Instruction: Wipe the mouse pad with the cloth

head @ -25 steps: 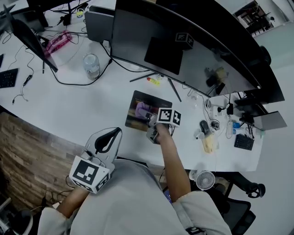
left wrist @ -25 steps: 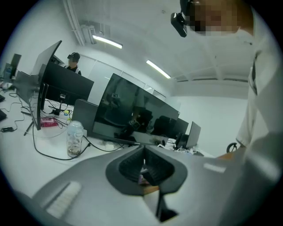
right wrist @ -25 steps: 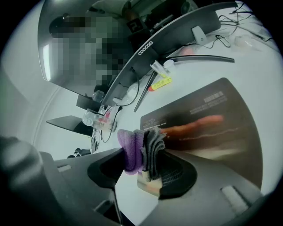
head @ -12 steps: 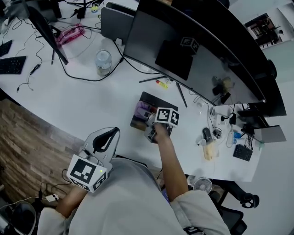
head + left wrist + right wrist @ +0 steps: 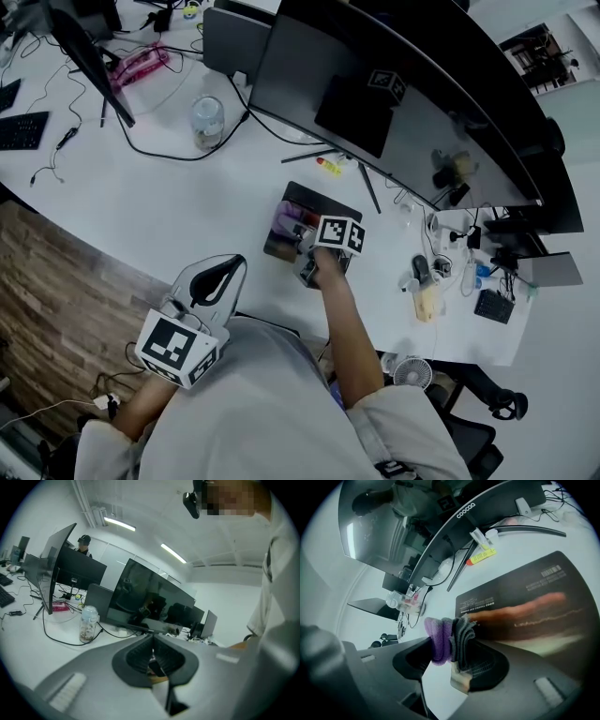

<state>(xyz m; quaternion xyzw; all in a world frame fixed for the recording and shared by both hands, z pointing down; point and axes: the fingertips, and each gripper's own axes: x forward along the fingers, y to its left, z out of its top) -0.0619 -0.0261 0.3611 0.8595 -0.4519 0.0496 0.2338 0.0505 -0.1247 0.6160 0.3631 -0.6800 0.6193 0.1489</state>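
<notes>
on the white desk (image 5: 141, 206), just near of the curved monitor (image 5: 403, 103), the dark mouse pad (image 5: 319, 200) lies flat with its printed side up. the right gripper (image 5: 302, 251) is over the pad's left part, arm reaching in from the near side. in the right gripper view its jaws are closed down on the cloth (image 5: 446, 639), a purple and grey folded wad bunched between the fingers (image 5: 485, 660), so the gap is only as wide as the cloth. the cloth sticks out past the fingertips at the pad's (image 5: 525, 606) near left corner. the head view shows a purple patch of cloth (image 5: 287, 223) on the pad; whether it presses down hard i cannot tell.

the left gripper (image 5: 223, 274) is held well apart from the pad, off the near edge of the desk by the person's body. in the left gripper view the jaws of this gripper (image 5: 152, 654) are together, only a thin seam between them, nothing held and nothing touched.

a yellow marker (image 5: 328, 167) lies just far of the pad, at the monitor stand's foot, also seen in the right gripper view (image 5: 482, 555). a clear bottle (image 5: 206, 122) stands well to the left of the pad. a small fan (image 5: 410, 372) sits at the near right.
</notes>
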